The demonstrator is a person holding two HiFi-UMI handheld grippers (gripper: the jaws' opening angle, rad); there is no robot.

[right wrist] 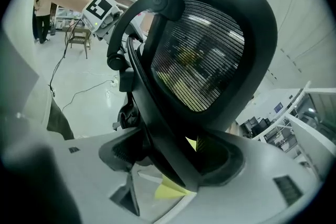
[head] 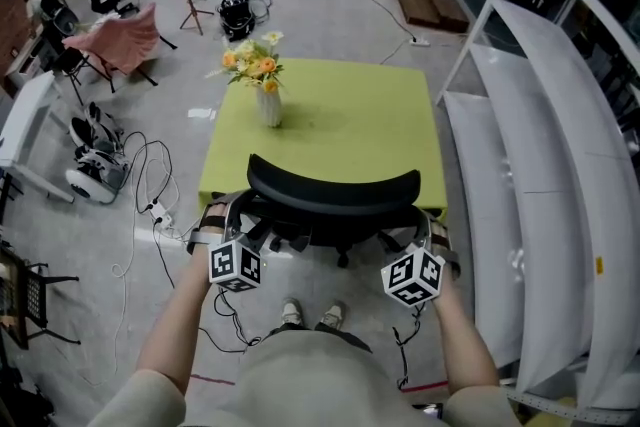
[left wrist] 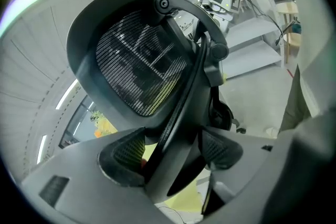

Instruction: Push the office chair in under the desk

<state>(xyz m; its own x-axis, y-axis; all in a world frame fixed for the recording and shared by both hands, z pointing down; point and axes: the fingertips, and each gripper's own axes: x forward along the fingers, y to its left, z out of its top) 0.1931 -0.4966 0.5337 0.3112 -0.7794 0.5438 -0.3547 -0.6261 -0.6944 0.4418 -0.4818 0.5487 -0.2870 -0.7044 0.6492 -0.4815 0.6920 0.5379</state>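
Office chair [head: 334, 191] stood at the desk's [head: 352, 111] near edge, its backrest top overlapping that edge and its seat seemingly tucked beneath, while some of its base still showed on the person's side of the desk. The left gripper [head: 218, 218] and right gripper [head: 436, 237] each had their jaws spread wide astride a back-frame strut, with slivers of desk showing beside the pads, so neither looked to be clamping. I judged the push nearly done, with a short final shove toward the desk left.
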